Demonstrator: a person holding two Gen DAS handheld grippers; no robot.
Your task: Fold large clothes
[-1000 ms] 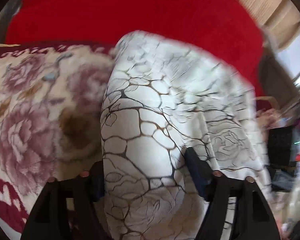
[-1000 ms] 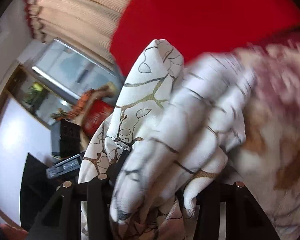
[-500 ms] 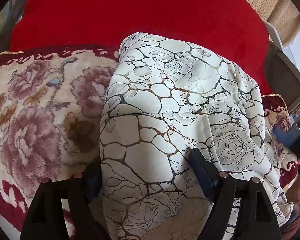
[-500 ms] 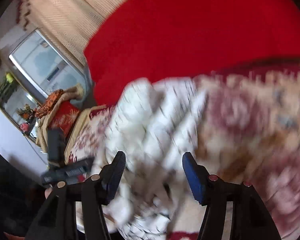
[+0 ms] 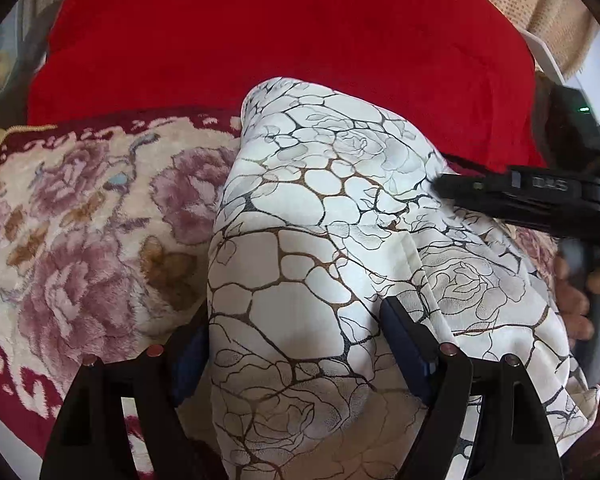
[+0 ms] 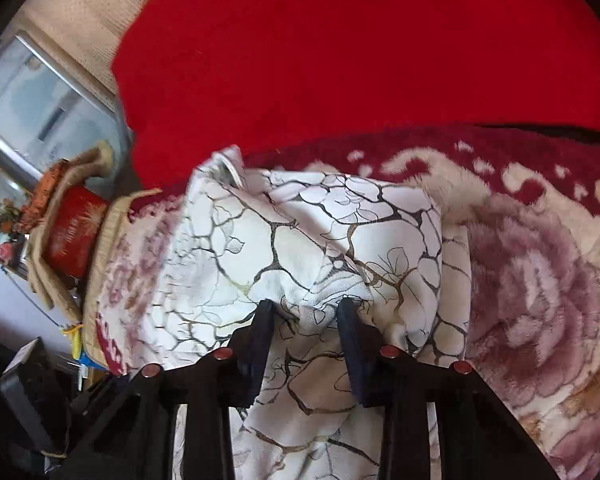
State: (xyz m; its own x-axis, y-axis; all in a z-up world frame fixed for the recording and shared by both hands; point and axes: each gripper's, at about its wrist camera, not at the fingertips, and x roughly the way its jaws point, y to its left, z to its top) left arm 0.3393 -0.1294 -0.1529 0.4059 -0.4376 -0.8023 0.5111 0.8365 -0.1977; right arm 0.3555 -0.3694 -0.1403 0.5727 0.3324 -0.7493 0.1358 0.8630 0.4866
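Right gripper (image 6: 306,312) swung back over the white patterned garment (image 6: 308,240) and its jaws just narrowed around a bunched fold. Left gripper (image 5: 296,344) hasn't budged, spread wide around thick cloth on the floral blanket (image 5: 80,220).

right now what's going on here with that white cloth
A person is folding a white patterned garment on a flowery blanket, with a handheld gripper in each hand. The left gripper is clamped around a thick bundle of the cloth. The right gripper has just been closing, and a bunched fold of the same garment sits between its fingers, though a firm pinch can't be confirmed. A red cover lies behind.
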